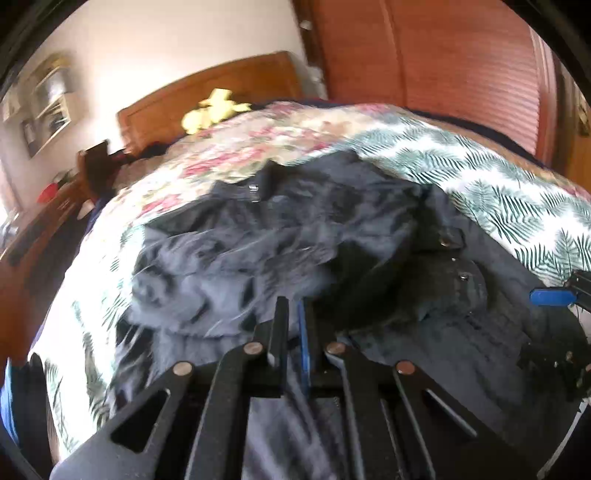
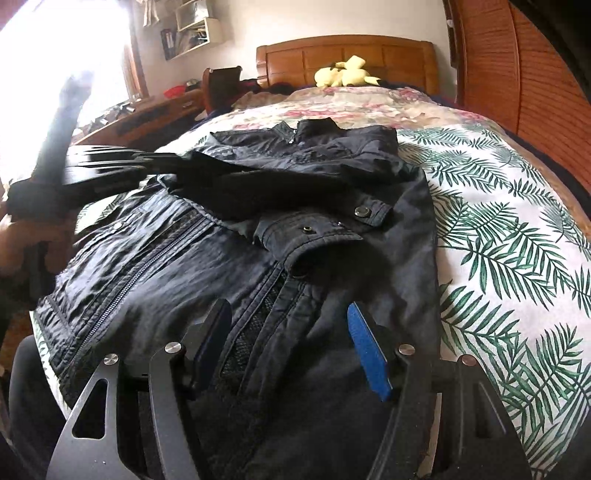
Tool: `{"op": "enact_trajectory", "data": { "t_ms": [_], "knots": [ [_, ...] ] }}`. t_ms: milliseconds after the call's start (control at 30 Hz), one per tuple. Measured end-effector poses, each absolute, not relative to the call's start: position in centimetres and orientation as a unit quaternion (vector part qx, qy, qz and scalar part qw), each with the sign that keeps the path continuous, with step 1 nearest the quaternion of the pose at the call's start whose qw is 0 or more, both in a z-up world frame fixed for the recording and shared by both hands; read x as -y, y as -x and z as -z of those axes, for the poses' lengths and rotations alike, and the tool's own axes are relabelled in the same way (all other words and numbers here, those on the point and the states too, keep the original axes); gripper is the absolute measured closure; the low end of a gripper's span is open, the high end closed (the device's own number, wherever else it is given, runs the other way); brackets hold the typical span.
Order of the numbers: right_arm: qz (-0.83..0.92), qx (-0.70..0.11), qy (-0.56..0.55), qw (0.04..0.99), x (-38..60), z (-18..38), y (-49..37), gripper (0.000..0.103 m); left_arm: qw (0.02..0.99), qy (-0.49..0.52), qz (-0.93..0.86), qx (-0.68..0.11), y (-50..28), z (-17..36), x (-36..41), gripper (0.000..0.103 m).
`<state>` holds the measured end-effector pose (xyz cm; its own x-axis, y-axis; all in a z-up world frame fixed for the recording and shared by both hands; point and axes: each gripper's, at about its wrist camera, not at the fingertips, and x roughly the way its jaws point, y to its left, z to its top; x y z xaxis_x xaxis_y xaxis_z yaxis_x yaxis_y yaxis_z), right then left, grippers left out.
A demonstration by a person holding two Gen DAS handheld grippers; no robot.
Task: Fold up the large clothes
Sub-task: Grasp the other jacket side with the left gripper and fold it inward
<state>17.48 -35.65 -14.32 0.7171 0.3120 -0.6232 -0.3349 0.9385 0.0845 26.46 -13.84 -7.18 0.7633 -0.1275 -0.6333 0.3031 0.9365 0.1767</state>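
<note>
Leaf-printed bedspread [image 2: 517,236] carries your black jacket [image 2: 258,229], lying unzipped near the foot. Your right gripper [image 2: 291,350] hovers spread wide, holding nothing. Your left gripper [image 1: 293,332] is pinched onto jacket fabric.

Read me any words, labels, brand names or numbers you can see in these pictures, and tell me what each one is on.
None can be read.
Black zip-up jacket on the fern-print bedspread: no label or brand shows; its metal snaps are too small to tell.
White wall shelf: books and papers, too blurred to read.
Yellow plush toy by the wooden headboard: no text.
</note>
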Motion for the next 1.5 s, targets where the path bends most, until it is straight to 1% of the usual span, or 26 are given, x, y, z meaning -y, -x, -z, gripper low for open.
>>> {"op": "enact_trajectory", "data": {
  "t_ms": [267,400,467,500,567,667,767,867,1000,1133,1233,1267,1300,1333,1400,1433,1500],
  "knots": [
    [-0.165,-0.333,0.013,0.928,35.7,14.2,-17.7,0.036,0.926,-0.096,0.104,-0.351,-24.7,9.8,10.6,0.099],
    [-0.163,-0.331,0.013,0.929,35.7,14.2,-17.8,0.036,0.923,-0.068,0.139,-0.352,-24.5,8.9,10.6,0.098],
    [-0.164,-0.330,0.010,0.929,35.8,14.2,-17.8,0.036,0.923,-0.069,0.156,-0.345,-24.7,7.9,11.4,0.088],
    [-0.164,-0.331,0.009,0.929,35.8,14.1,-17.8,0.036,0.923,-0.071,0.166,-0.340,-24.7,7.4,11.9,0.086],
    [-0.165,-0.332,0.008,0.929,35.8,14.2,-17.8,0.036,0.925,-0.081,0.179,-0.327,-24.9,6.3,13.3,0.075],
    [-0.167,-0.333,0.009,0.928,35.8,14.2,-17.8,0.036,0.921,-0.105,0.193,-0.321,-25.7,5.5,15.7,0.071],
    [-0.171,-0.333,0.010,0.927,35.8,14.2,-17.7,0.036,0.909,-0.148,0.205,-0.330,-27.1,5.8,18.8,0.068],
    [-0.177,-0.334,0.008,0.926,35.9,14.3,-17.7,0.036,0.893,-0.193,0.197,-0.356,-28.8,7.4,21.0,0.068],
    [-0.185,-0.335,0.001,0.924,36.2,14.3,-17.6,0.036,0.873,-0.234,0.179,-0.389,-30.5,10.0,22.0,0.068],
    [-0.191,-0.335,-0.002,0.923,36.2,14.3,-17.6,0.036,0.868,-0.241,0.168,-0.401,-31.5,11.1,21.9,0.068],
    [-0.194,-0.334,-0.002,0.922,36.2,14.2,-17.6,0.036,0.877,-0.229,0.167,-0.388,-31.4,10.8,21.2,0.068],
    [-0.194,-0.334,-0.001,0.922,36.2,14.2,-17.5,0.036,0.878,-0.231,0.166,-0.385,-31.4,10.8,21.0,0.069],
    [-0.195,-0.334,-0.001,0.922,36.2,14.3,-17.6,0.036,0.877,-0.234,0.168,-0.386,-31.4,10.9,20.8,0.073],
    [-0.195,-0.334,-0.001,0.922,36.2,14.3,-17.6,0.036,0.875,-0.236,0.169,-0.388,-31.3,11.0,20.6,0.081],
    [-0.194,-0.335,-0.001,0.922,36.2,14.4,-17.7,0.036,0.874,-0.234,0.168,-0.392,-31.3,11.1,20.0,0.087],
    [-0.193,-0.335,-0.001,0.922,36.2,14.4,-17.8,0.036,0.876,-0.228,0.167,-0.390,-31.3,11.0,19.5,0.089],
    [-0.192,-0.336,0.000,0.922,36.2,14.5,-17.8,0.036,0.884,-0.200,0.171,-0.385,-31.2,10.3,18.3,0.089]
  ]
}}
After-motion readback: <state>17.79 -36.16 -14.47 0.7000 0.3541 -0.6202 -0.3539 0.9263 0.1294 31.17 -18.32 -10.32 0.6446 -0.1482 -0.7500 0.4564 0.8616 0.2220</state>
